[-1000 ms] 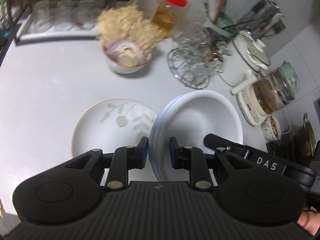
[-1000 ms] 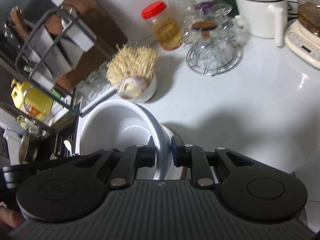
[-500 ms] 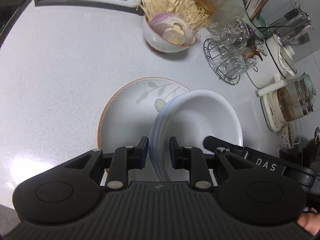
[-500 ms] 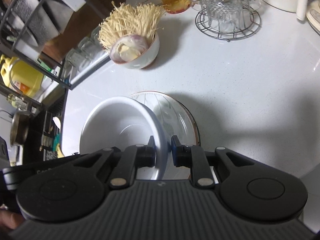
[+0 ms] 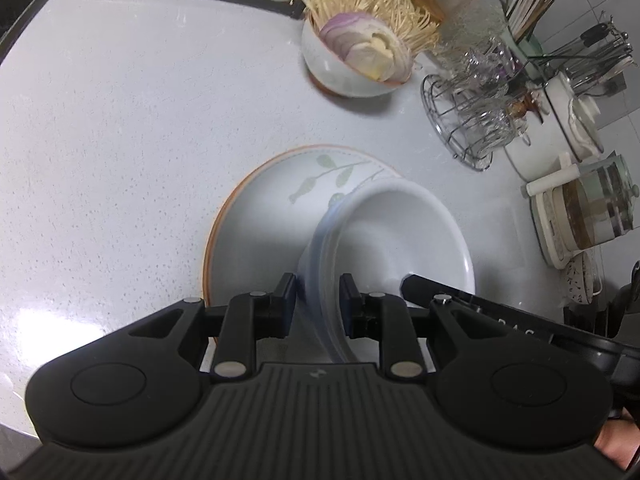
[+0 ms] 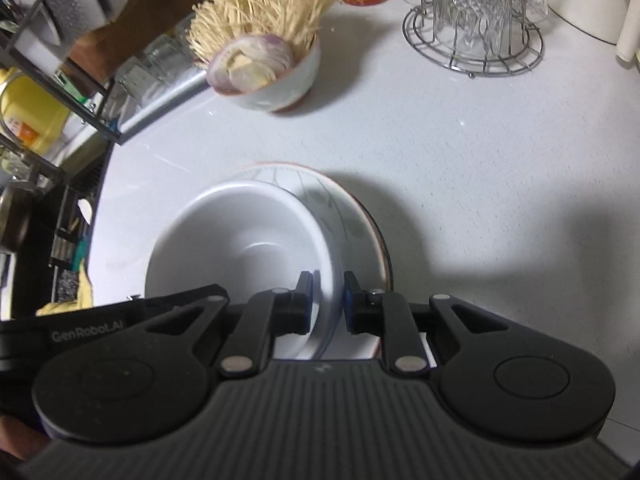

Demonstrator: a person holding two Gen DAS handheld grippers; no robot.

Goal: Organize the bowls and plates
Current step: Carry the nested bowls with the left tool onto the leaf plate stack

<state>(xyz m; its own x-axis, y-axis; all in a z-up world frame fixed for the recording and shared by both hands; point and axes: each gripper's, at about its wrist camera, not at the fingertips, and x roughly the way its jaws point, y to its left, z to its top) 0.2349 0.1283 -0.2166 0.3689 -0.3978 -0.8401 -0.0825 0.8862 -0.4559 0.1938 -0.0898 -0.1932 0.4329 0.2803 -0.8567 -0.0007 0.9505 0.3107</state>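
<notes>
Left gripper (image 5: 318, 300): clamped on near rim of white bowl (image 5: 396, 236), fingers either side of wall. Bowl over leaf-patterned plate (image 5: 272, 208) on speckled worktop (image 5: 120, 140). Right gripper (image 6: 327, 304): pinching opposite rim, "GenRobot.AI" printed on other gripper's housing at left; "DAS" partly legible in left view.

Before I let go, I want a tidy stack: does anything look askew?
Yes. The white bowl, pinched at opposite rims by the left tool and right tool, sits off-centre over the leaf-patterned plate, overhanging one edge.
</notes>
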